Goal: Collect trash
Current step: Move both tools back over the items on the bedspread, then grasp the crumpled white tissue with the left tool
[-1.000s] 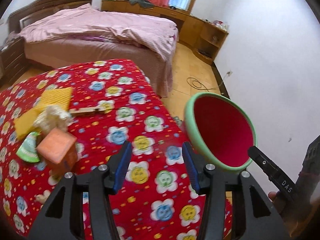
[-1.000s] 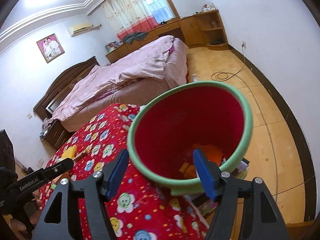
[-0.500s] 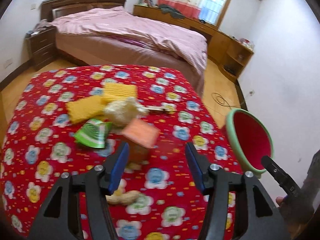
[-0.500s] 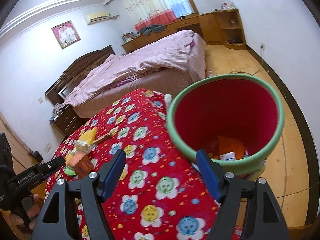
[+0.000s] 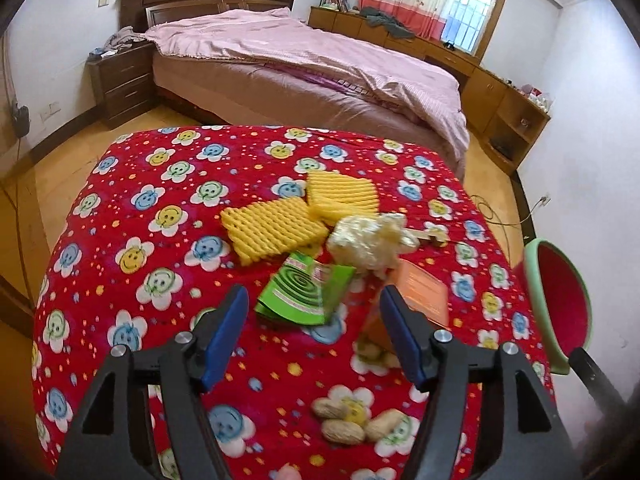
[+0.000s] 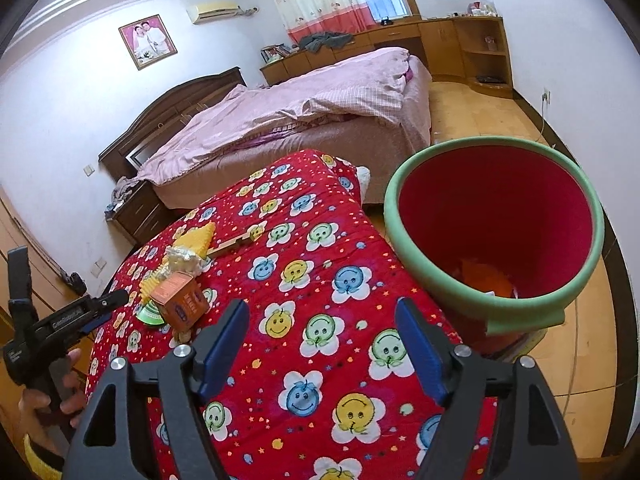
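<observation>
Red smiley-flower quilt (image 5: 120, 216) covers the table; all trash sits in one pile toward its right half, nearer the far edge than the near one. Red bin w/ green rim (image 6: 496, 240) stands off the quilt's right edge, holding some orange scraps already. Two yellow foam nets (image 5: 272, 228) lie furthest out, then crumpled wrapper wad (image 5: 368, 240), green mosquito-coil packet (image 5: 308, 292), orange carton (image 5: 420, 292), peanut shells (image 5: 344, 428) by the near edge, thin wooden stick (image 6: 236, 242) beyond the wad. Left gripper (image 5: 314, 336) is open & empty, fingers spread, hovering just short of the pile: green packet sits dead ahead between the fingertips, its long axis running roughly fwd-right, carton touching the right fingertip's line. Right gripper (image 6: 322, 344) also open & empty, over bare quilt near the bin, well apart from the pile. So left is the nearer one, prob. the picker. Room: bedroom, pink-covered bed (image 5: 312, 64), wood floor.
</observation>
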Demonstrator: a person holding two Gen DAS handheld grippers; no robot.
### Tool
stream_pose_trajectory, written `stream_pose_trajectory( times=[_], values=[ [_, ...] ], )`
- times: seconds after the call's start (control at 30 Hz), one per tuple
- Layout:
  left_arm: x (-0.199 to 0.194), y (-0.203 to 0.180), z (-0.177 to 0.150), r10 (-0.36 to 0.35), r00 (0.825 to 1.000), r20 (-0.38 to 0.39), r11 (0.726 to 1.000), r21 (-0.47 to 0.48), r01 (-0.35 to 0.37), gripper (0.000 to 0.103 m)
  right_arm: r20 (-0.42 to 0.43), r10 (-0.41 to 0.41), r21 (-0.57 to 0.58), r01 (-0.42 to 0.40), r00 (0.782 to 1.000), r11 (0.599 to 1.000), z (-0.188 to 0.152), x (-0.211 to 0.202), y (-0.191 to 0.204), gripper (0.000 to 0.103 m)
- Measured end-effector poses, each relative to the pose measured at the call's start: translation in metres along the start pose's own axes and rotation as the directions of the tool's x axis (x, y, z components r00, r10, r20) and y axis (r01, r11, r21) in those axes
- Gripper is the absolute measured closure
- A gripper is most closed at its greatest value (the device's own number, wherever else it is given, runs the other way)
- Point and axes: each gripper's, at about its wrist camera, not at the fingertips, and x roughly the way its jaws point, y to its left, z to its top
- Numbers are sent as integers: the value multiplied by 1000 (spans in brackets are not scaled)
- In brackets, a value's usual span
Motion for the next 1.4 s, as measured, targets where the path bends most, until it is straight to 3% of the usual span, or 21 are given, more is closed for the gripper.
stream_pose_trajectory(
  times=[0.23,0.53,0.87,1.03,1.13,1.3,1.4],
  values=[
    [22,5,12,-17,1000,-26,1000,-15,17,32,-28,-5,1,5,1000,1000,-1,14,3,25],
    [50,-28,32,-67,996,-57,997,22,68,32,-69,-10,23,11,998,1000,-1,38,-5,25],
    [95,-39,37,-75,985,-154,997,-29,71,32,-84,-21,40,25,996,999,-1,47,-15,25],
    [104,-32,33,-115,979,-167,991,-90,101,46,-90,-25,42,29,996,999,-1,51,-17,25],
    [100,-34,33,-154,975,-158,986,-85,142,64,-93,-24,38,28,995,999,-1,52,-16,25],
    [87,-39,32,-186,973,-136,982,-56,179,80,-94,-13,26,16,996,1000,-2,52,-10,25],
    [74,-38,32,-207,972,-109,978,-65,200,80,-89,-6,13,7,996,1000,-2,51,-4,25]
  ],
)
